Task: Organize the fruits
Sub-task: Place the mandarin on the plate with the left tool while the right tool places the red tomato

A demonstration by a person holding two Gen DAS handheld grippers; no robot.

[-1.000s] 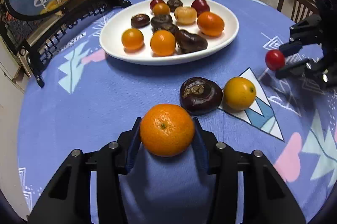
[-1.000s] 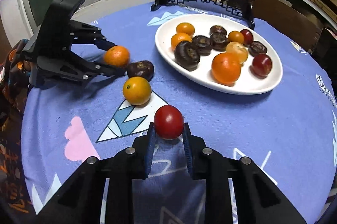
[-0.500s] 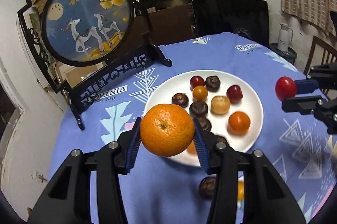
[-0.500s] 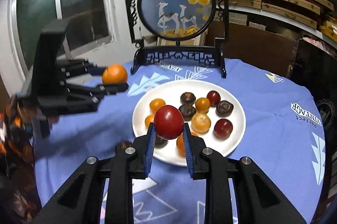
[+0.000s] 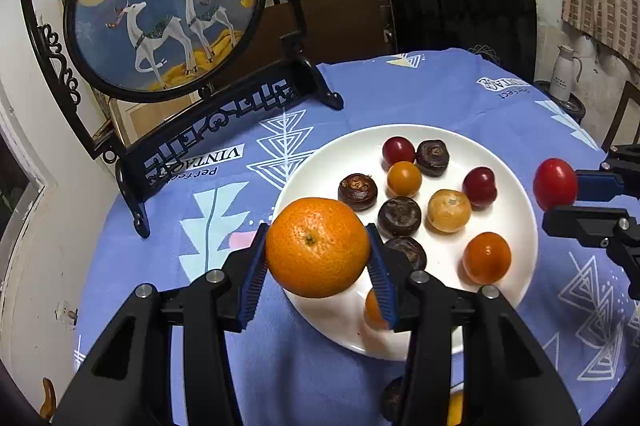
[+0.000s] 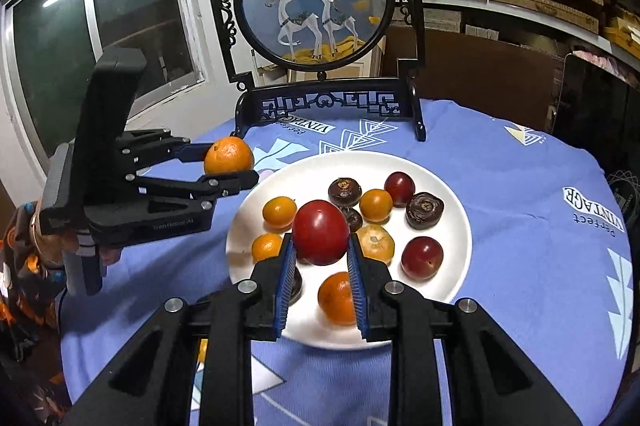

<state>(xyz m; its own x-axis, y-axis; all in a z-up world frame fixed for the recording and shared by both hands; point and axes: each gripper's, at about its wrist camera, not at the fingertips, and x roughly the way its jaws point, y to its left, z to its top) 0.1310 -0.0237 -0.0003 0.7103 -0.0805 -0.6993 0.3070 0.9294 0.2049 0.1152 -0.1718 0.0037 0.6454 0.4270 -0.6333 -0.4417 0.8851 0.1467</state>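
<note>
An orange [image 5: 318, 241] is sitting clenched in the left gripper [image 5: 318, 266], hanging at the white plate's [image 5: 516, 266] near rim; the right gripper [image 6: 321, 268] is gripping a red fruit [image 6: 321, 237] above the plate's piled fruit.

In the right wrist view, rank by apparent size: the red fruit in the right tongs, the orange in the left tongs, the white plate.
1. White plate.
2. Red fruit, though nearness to the camera inflates it.
3. Orange, farther off, so its true size against the red fruit is unsure.
</note>
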